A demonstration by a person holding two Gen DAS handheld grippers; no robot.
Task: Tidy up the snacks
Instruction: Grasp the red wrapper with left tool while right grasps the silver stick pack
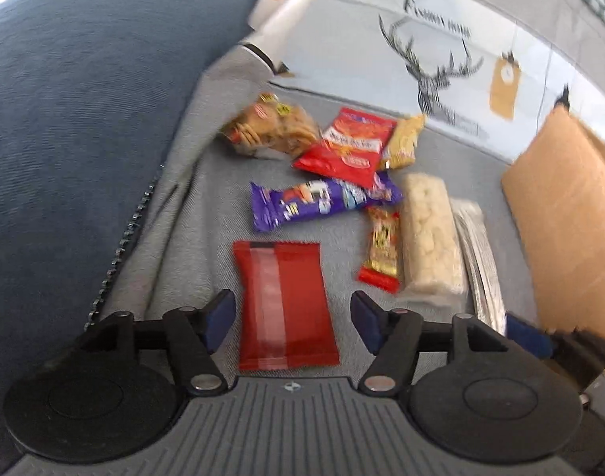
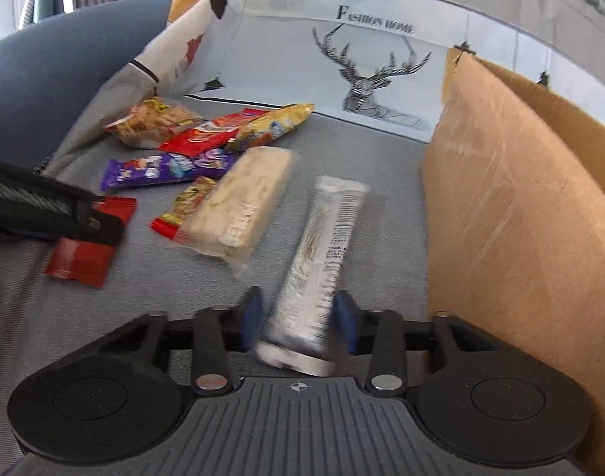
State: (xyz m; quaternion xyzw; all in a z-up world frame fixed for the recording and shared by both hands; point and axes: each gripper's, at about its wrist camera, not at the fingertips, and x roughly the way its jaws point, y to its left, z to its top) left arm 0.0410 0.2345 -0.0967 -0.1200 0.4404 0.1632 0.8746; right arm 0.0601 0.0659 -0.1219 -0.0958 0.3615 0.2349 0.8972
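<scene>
Right now I have both grippers down among the snacks scattered on the grey cushion (image 2: 362, 166), so I judge this to be the pick-up step for two packets at once. My left gripper (image 1: 292, 317) is spread wide, its blue pads on either side of the flat red packet (image 1: 284, 305) without touching it; nothing is held yet. My right gripper (image 2: 298, 321) has its fingers partly closed around the near end of the white tube-shaped packet (image 2: 322, 269). One pad looks to be against the wrapper and the other just beside it, but the blur stops me telling whether the grip is firm.

The cardboard box (image 2: 513, 230) stands just to the right of the white packet, and I take it to be where things go. The rest of the pile, including the purple bar (image 1: 326, 200) and the pale rice cake bar (image 1: 429, 234), lies further ahead, near the deer-print bag (image 2: 362, 63).

Next, I would close the left fingers squarely on the red packet, firm up the right grip, then lift the white packet over the box wall.
</scene>
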